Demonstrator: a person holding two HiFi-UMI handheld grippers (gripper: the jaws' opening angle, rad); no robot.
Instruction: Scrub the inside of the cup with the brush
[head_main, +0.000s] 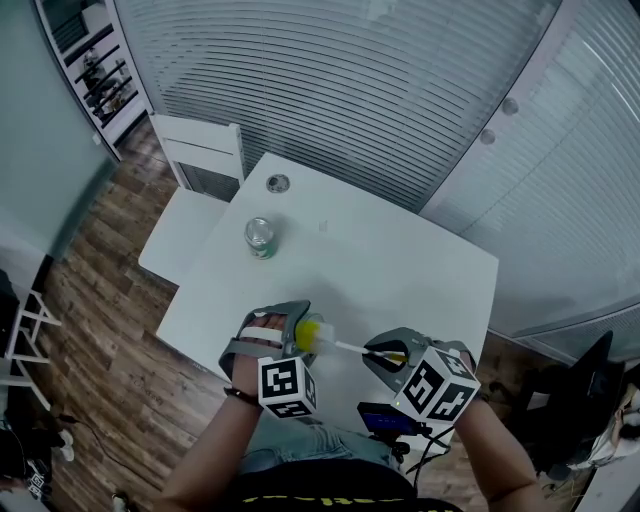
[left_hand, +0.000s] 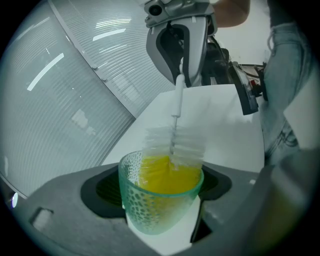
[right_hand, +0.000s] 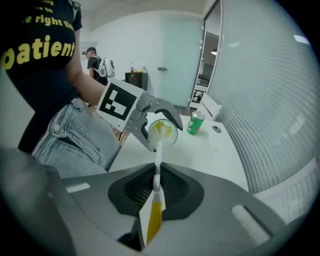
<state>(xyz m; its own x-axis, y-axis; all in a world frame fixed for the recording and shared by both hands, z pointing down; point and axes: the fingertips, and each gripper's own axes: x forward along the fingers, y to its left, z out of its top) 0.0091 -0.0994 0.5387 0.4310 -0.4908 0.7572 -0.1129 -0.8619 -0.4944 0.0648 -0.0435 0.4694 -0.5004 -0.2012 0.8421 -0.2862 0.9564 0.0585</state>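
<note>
A white worktop (head_main: 420, 260) spreads under and beyond the cup. The left tool (left_hand: 160, 200) clamps the clear green cup (left_hand: 147, 212) by its sides, over the worktop's near edge. The right tool (right_hand: 156, 189), near the cup, pinches the brush (right_hand: 158, 150) by its handle. The white bristles are at the cup's mouth, and yellow shows inside. A green can (head_main: 260, 238) stands well beyond the cup.

A white bench (head_main: 400, 270) is being borne by a wooden floor (head_main: 110, 330). A green can (head_main: 260, 238) is being carried upright on the bench, toward its left side and well apart from the near edge. A small round dark disc (head_main: 278, 183) is being shown flat on the top near the far corner, beyond the can. A white chair (head_main: 200, 165) is being carried by the floor just beside that corner.
</note>
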